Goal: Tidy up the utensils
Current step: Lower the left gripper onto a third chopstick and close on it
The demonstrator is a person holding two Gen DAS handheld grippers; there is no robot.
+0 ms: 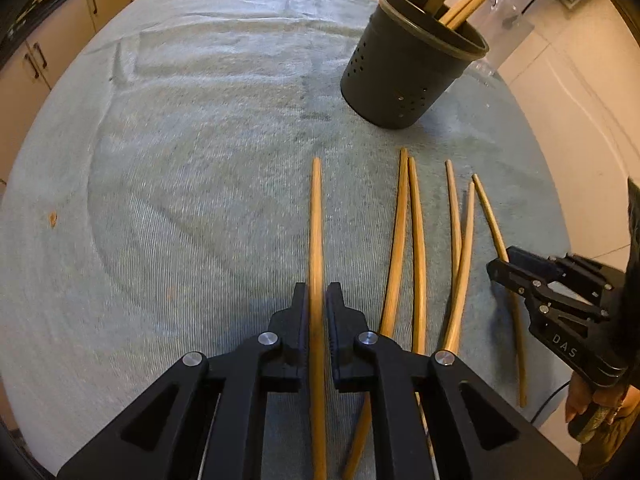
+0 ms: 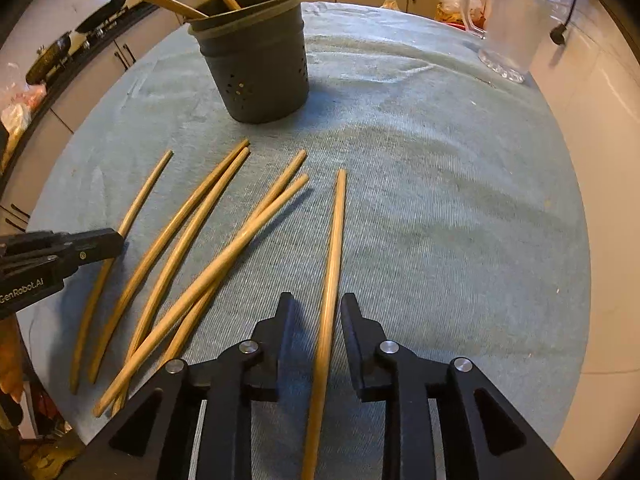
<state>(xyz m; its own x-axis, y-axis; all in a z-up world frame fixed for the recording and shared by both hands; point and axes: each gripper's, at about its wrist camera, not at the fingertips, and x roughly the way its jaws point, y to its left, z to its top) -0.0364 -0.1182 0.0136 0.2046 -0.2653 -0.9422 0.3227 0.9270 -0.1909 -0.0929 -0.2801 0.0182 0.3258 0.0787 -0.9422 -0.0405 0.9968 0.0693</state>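
Here the table (image 1: pixel 180 160) under a pale blue-green towel (image 2: pixel 440 200) fills both views, with cream cabinets (image 1: pixel 60 32) beyond it. Ahead of both sets of fingers stands a dark perforated holder (image 2: pixel 260 72) with several sticks leaning in it, their tops cut off by the frame edge. A clear glass mug (image 2: pixel 504 24) sits at the far right table edge.

Left gripper (image 1: pixel 318 300): pointed steeply down, fingers nearly together and clamped on the leftmost chopstick (image 1: pixel 316 232), which runs straight ahead from between the fingers. The near end is hidden under the gripper body.

Right gripper (image 2: pixel 316 312): also pointed steeply down, fingers apart, straddling the rightmost chopstick (image 2: pixel 334 248). Gaps show on both sides; the pads are not pressing it. A hand (image 1: pixel 600 400) holding its handle is partly cut off at the frame edge.

Four loose chopsticks (image 2: pixel 192 240) lie between the two grippers, two of them crossing, and their lower ends are blocked by the gripper bodies.
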